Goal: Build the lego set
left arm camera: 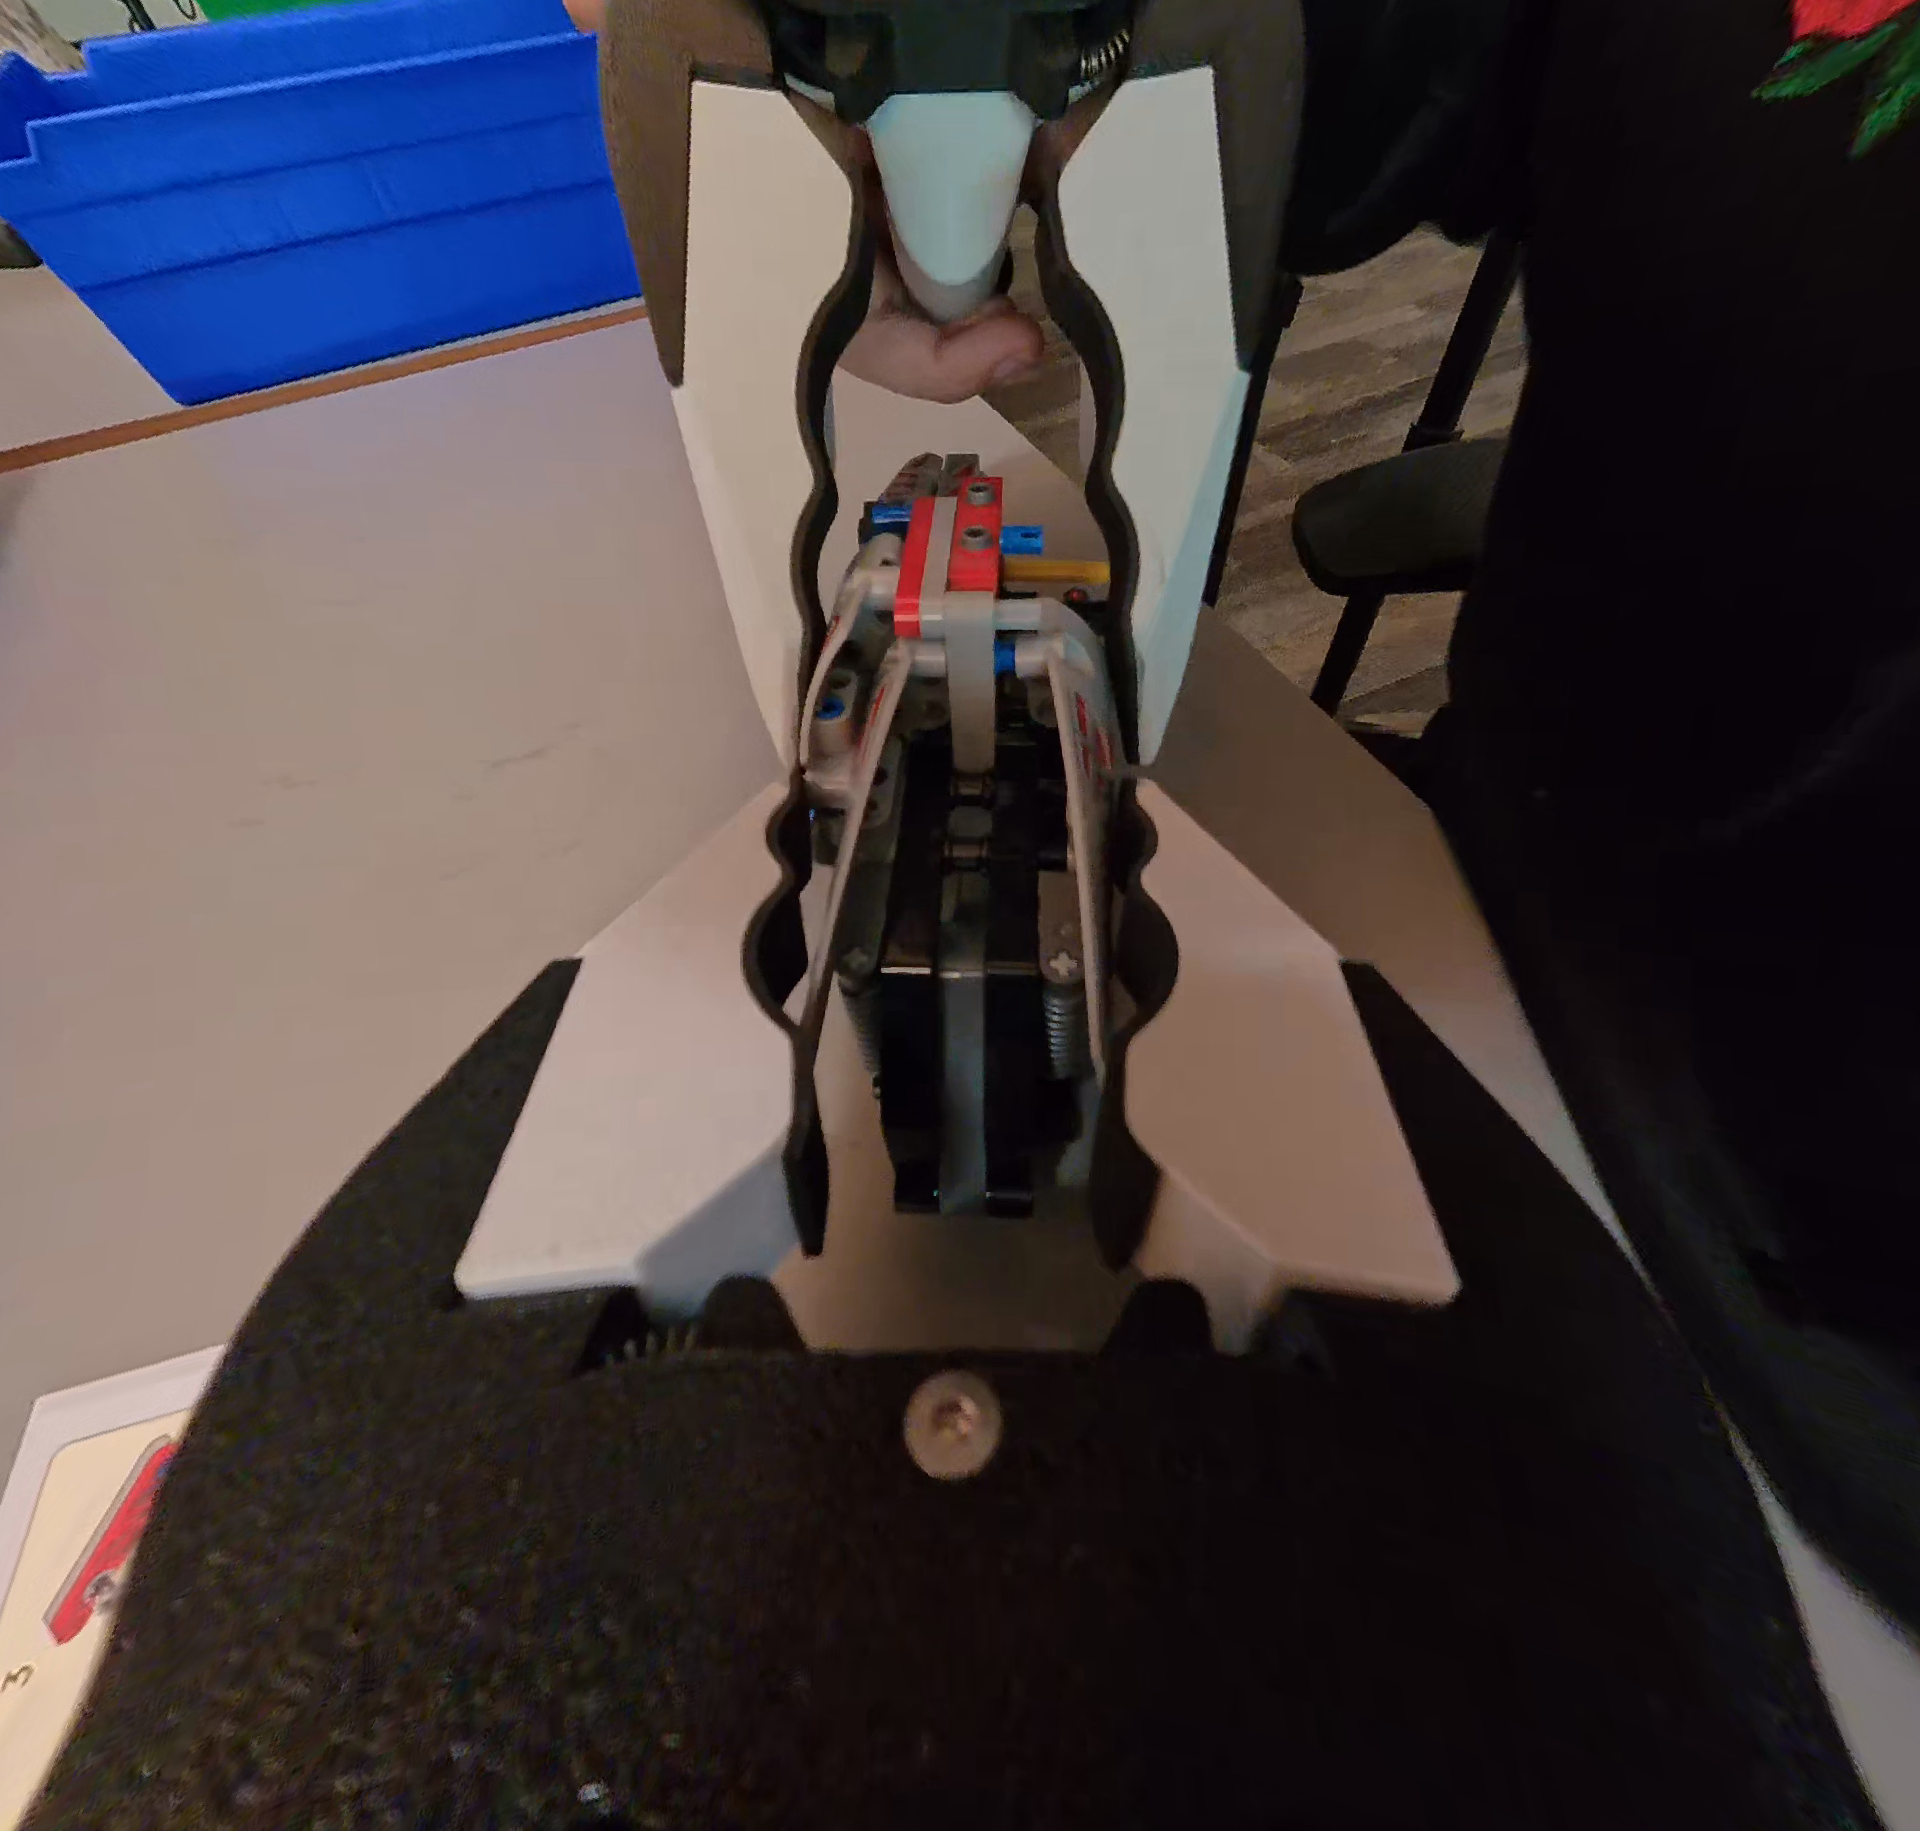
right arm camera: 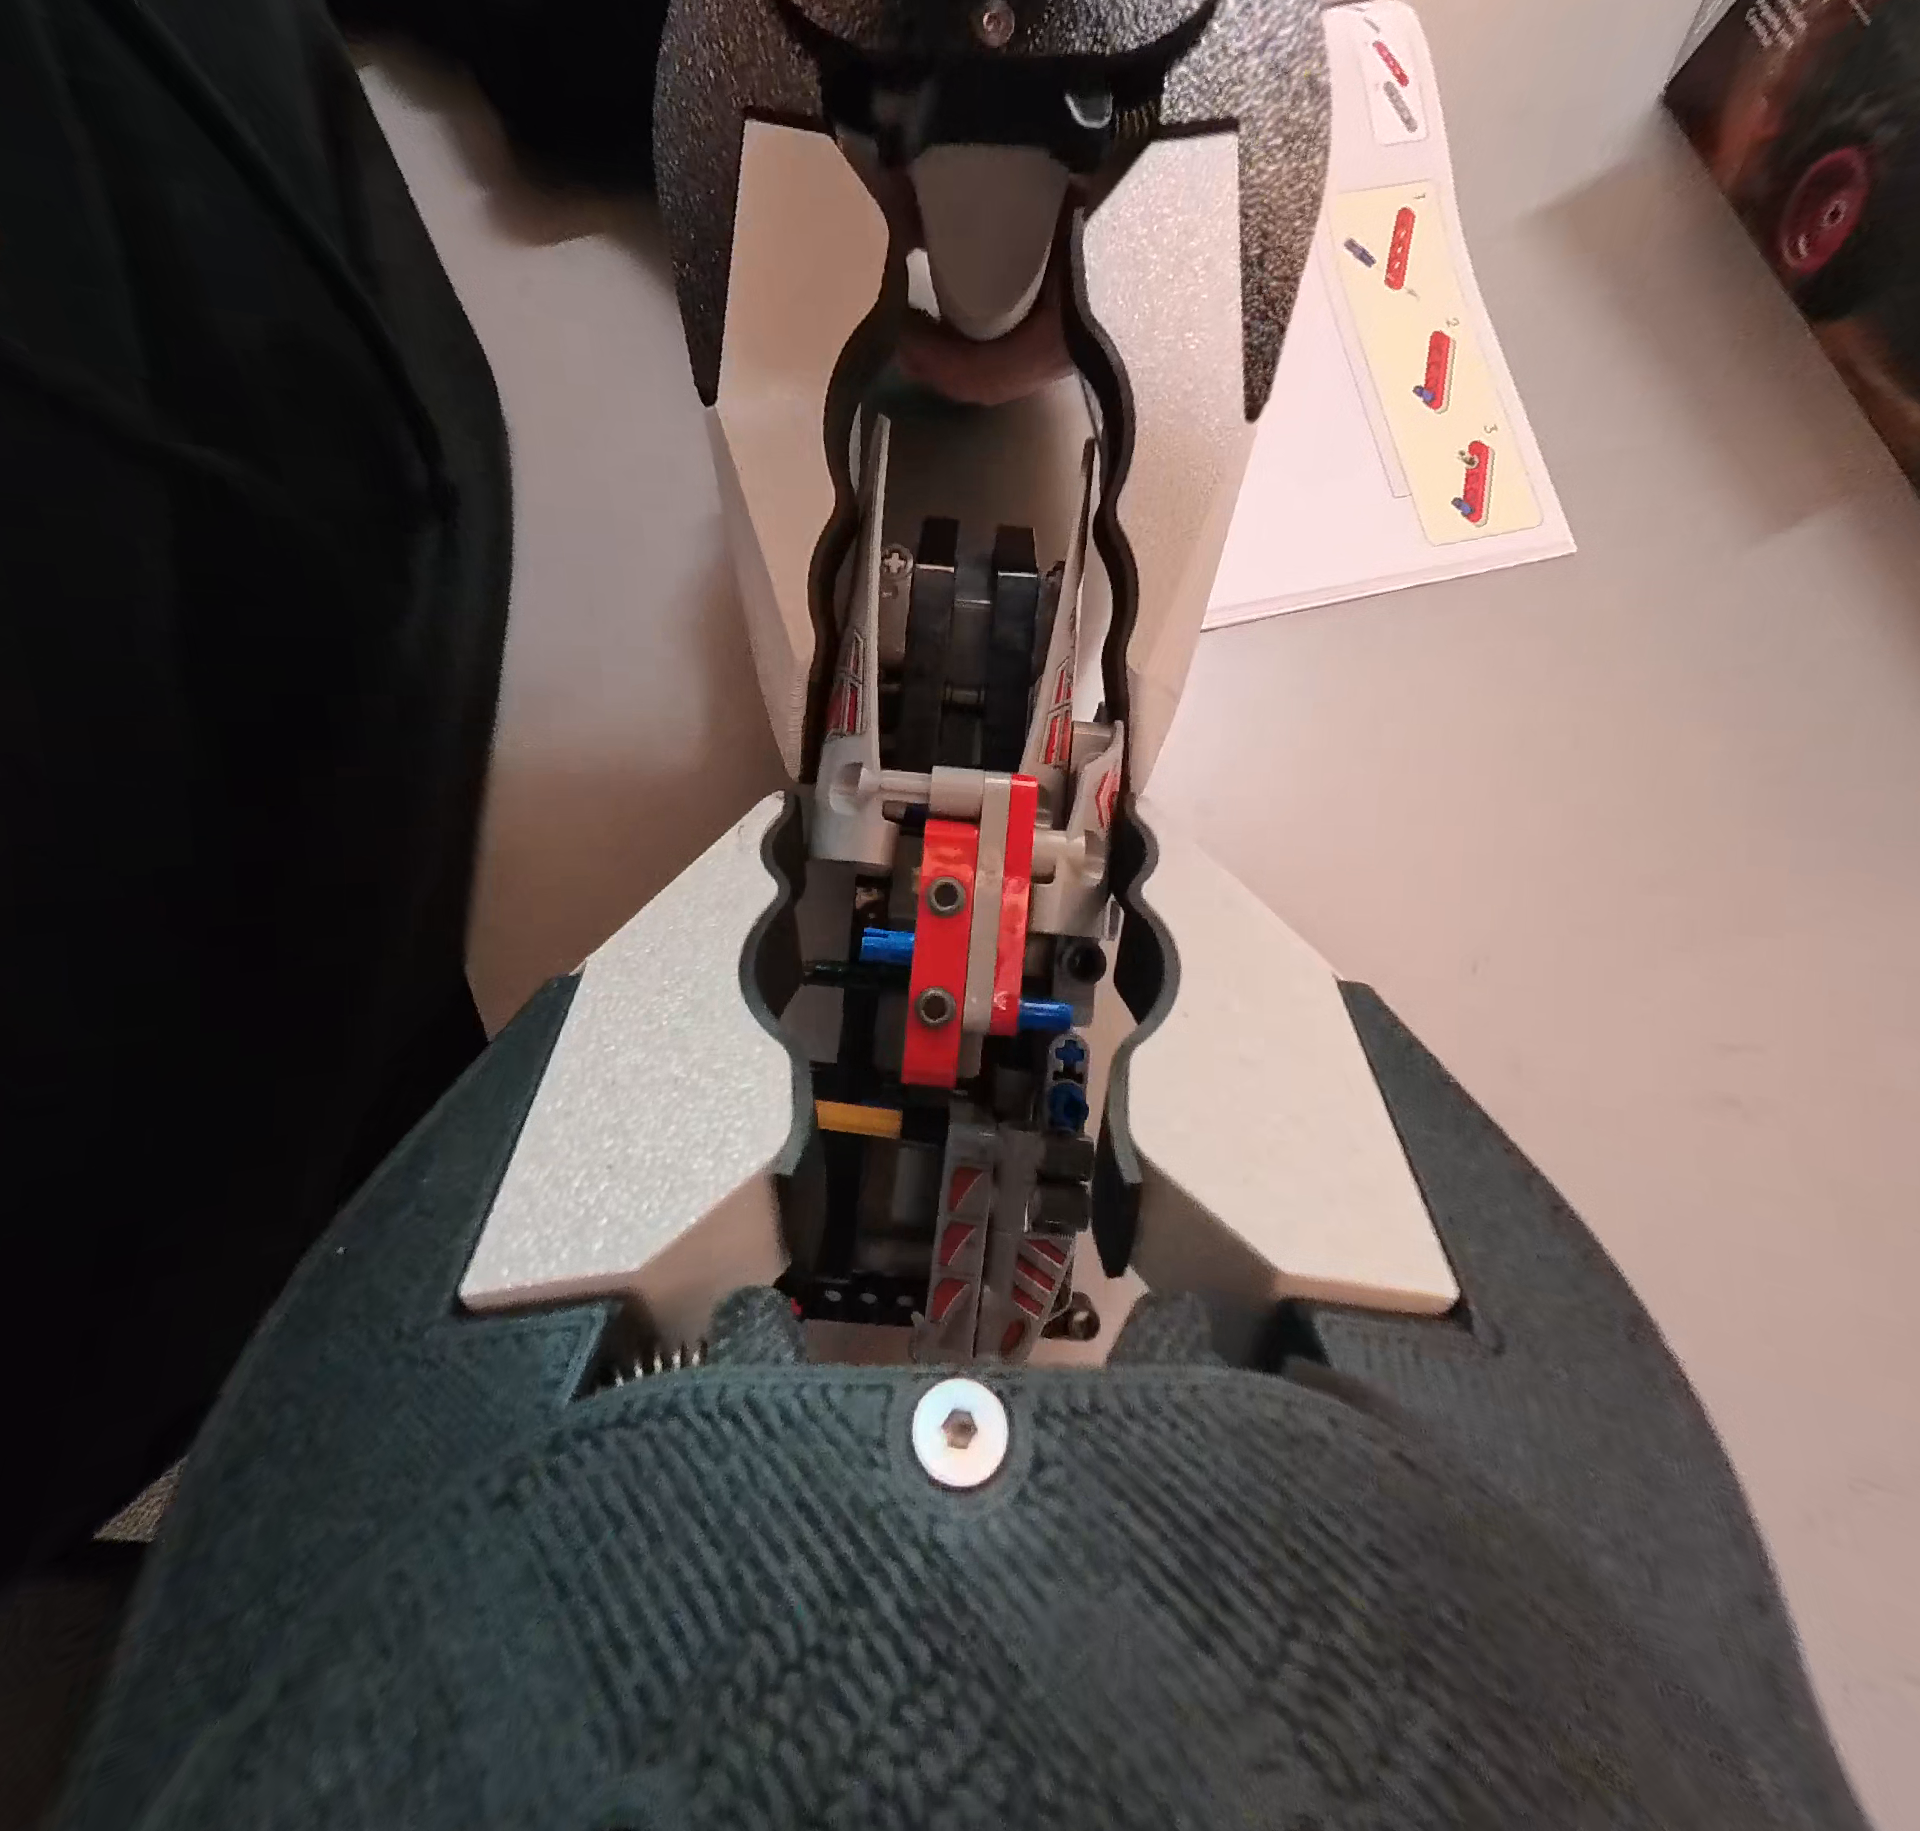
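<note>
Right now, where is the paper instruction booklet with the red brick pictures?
In the right wrist view, the paper instruction booklet lies flat on the pale table at upper right, beside the left gripper.

Two wrist cameras, face to face across the lego model

Each view looks forward along its own hand-held gripper, very near the lego model (left arm camera: 956, 846) (right arm camera: 966, 950), with the opposite hand-held gripper just beyond it. The left view faces past the model toward a blue bin (left arm camera: 312, 192); the right faces past it toward an instruction sheet (right arm camera: 1392, 410). Both share the model and pale desk (left arm camera: 312, 742) (right arm camera: 1455, 950).
</note>
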`<action>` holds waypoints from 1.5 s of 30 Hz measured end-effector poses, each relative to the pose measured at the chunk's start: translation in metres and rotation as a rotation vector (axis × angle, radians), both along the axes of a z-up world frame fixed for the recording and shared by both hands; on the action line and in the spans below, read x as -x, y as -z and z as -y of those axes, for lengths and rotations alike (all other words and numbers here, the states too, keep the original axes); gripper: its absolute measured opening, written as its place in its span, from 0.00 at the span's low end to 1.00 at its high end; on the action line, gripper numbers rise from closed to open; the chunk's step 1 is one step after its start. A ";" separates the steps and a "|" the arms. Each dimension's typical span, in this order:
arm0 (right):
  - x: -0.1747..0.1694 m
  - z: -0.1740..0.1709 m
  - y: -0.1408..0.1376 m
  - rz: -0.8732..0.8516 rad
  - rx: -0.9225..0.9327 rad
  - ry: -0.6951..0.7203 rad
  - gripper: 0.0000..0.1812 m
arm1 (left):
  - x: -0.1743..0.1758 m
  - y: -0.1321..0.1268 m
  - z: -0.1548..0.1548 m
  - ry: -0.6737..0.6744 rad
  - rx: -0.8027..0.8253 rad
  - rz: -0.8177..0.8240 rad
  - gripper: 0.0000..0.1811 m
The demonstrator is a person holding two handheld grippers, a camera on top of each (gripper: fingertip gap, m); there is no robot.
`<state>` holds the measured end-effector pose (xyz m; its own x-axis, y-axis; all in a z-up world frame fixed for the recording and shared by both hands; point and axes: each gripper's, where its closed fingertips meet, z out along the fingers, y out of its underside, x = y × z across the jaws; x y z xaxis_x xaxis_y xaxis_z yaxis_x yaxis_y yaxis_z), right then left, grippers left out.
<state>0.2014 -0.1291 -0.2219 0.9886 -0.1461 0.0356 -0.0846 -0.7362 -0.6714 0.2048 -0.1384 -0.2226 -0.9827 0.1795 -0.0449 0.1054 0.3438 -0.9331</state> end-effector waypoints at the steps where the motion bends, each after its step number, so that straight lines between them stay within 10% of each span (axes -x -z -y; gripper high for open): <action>1: 0.000 0.000 0.000 0.003 -0.008 0.000 0.32 | 0.000 -0.001 0.000 -0.002 0.004 0.000 0.31; 45: -0.005 -0.006 -0.002 0.026 -0.130 0.034 0.31 | -0.004 0.003 -0.001 -0.042 -0.023 0.024 0.32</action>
<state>0.2069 -0.1226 -0.2201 0.9820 -0.1846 0.0398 -0.0894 -0.6401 -0.7631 0.2092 -0.1369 -0.2254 -0.9881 0.1397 -0.0649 0.1129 0.3701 -0.9221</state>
